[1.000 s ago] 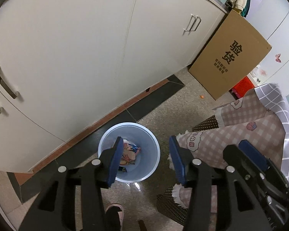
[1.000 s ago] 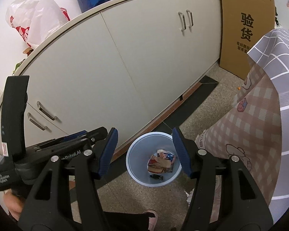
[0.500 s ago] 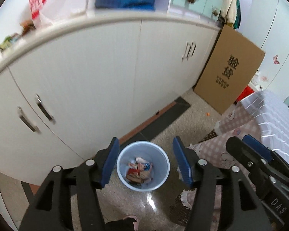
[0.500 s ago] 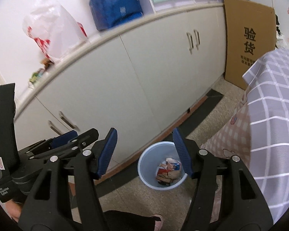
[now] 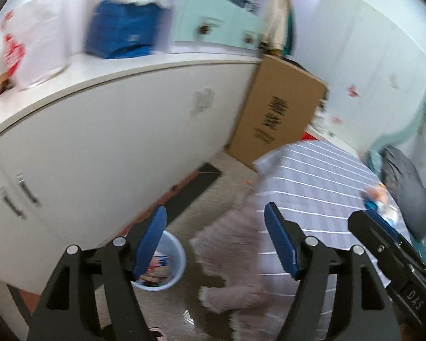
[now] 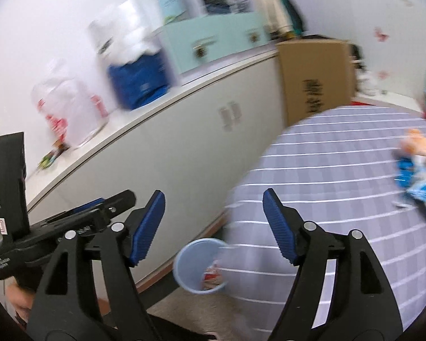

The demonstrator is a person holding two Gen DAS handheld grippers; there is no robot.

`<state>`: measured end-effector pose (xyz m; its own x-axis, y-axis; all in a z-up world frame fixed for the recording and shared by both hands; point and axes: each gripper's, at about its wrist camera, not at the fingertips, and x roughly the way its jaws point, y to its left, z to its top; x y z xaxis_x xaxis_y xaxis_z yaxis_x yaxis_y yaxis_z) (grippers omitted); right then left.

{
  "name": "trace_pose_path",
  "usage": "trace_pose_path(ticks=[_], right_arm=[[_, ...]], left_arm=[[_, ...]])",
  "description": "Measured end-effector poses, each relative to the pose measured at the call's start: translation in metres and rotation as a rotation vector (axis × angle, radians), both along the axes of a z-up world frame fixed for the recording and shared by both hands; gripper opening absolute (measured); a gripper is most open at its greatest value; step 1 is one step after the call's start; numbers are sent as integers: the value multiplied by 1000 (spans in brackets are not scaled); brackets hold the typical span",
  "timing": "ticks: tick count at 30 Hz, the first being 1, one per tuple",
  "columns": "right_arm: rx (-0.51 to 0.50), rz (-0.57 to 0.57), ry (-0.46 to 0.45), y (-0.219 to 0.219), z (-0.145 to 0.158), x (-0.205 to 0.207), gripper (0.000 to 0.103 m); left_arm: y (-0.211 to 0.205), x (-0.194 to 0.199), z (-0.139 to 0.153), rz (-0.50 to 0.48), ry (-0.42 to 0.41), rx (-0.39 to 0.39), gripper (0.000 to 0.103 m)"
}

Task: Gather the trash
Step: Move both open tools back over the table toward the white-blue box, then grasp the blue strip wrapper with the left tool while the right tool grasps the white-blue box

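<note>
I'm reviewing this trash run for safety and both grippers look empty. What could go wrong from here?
1. Both views are motion-blurred, so a fast reach for the wrappers on the checked tablecloth might miss or snag the cloth.
2. The left gripper and right gripper, both open, sit close together and could bump.
3. The blue bin is partly hidden by the overhanging cloth, so a drop may land outside it.
</note>
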<state>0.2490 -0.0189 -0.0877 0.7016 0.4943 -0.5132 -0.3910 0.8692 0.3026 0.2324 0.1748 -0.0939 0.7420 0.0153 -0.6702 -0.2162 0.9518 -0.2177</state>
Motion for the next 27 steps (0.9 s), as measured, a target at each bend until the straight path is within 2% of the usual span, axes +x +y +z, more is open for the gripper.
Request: trace_pose_path(ticks=[6, 11, 14, 18, 22, 24, 27], right_arm=[[19, -238, 26, -118, -13, 3, 73], [-53, -440, 40, -200, -30, 5, 77], [-114, -485, 64, -224, -41, 11, 77], [-148, -514, 86, -245, -52, 16, 77], [-167, -513, 99, -257, -57, 15, 78], [-177, -505, 110, -258, -60, 16, 78], [-190, -480, 125, -256, -63, 18, 78]], left_arm=[[-102, 38, -8, -211, 20, 7, 70], [-193, 65, -21, -401, 33, 89, 70], [-228, 75, -31, -479, 49, 108, 70], [-270, 92, -45, -565, 59, 125, 67], [-292, 111, -61, -613, 100, 152, 48], [-297, 117, -66, -621, 110, 159, 46], [-299, 124, -71, -648, 109, 113, 46]])
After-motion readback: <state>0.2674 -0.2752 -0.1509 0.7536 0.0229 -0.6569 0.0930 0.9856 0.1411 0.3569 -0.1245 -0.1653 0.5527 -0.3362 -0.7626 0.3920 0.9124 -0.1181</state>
